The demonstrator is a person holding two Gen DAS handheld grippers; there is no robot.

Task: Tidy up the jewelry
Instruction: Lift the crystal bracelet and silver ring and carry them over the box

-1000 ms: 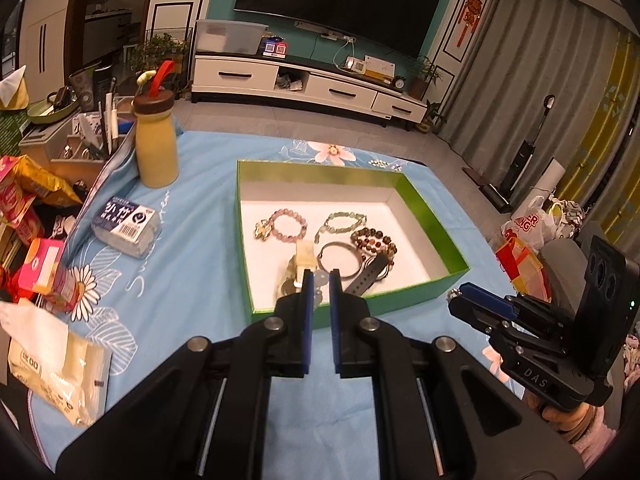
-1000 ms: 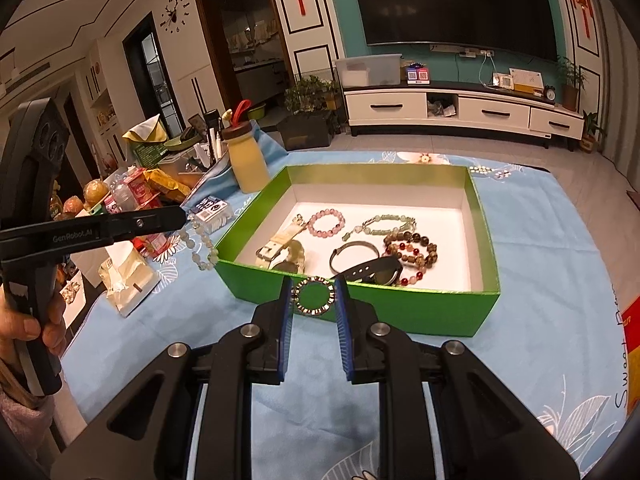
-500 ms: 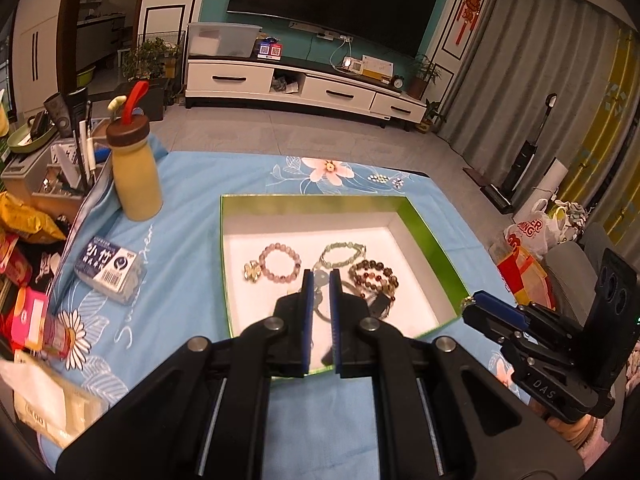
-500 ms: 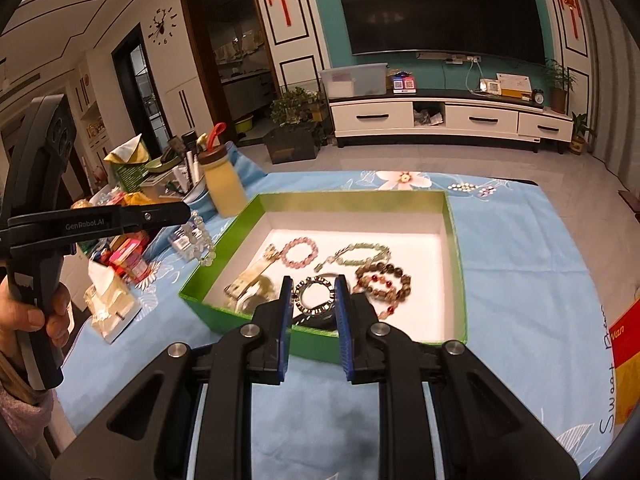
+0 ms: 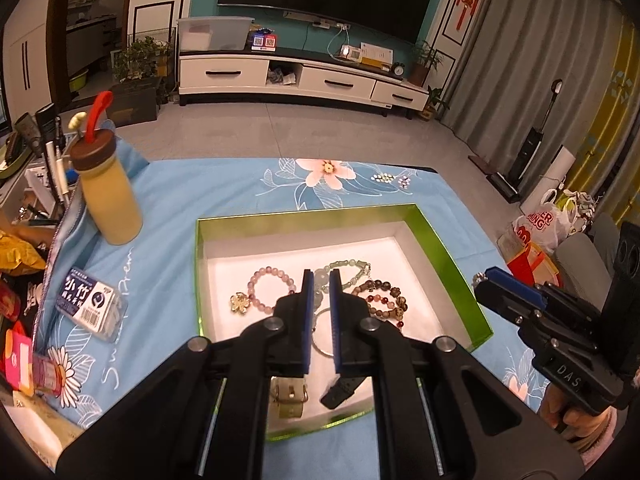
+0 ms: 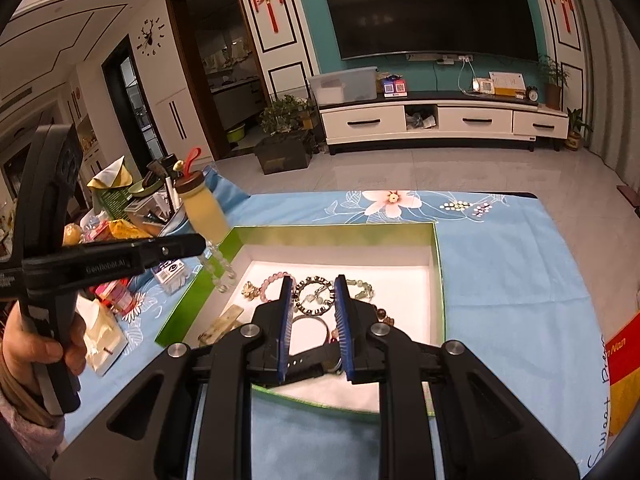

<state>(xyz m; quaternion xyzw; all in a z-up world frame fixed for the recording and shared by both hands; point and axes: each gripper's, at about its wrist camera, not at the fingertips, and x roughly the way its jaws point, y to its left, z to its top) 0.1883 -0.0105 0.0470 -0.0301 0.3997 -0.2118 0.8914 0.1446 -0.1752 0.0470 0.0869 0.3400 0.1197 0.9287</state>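
I keep the right tool [image 6: 313, 295] clamped on the black beaded bracelet [image 6: 313, 295] above the green box [image 6: 439, 280], ready to drop; the left tool [image 5: 320, 284] pinches clear beads [image 6: 219, 269].

Beaded bracelets [image 5: 270, 289] and watches [image 5: 343, 391] lie clustered inside the green box [image 5: 448, 256].

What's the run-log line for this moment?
left tool: shut on clear bead bracelet | right tool: shut on dark ring bracelet | both over green box

Glossy green box [image 5: 448, 248], matt white lining; cloth tablecloth [image 5: 224, 184].
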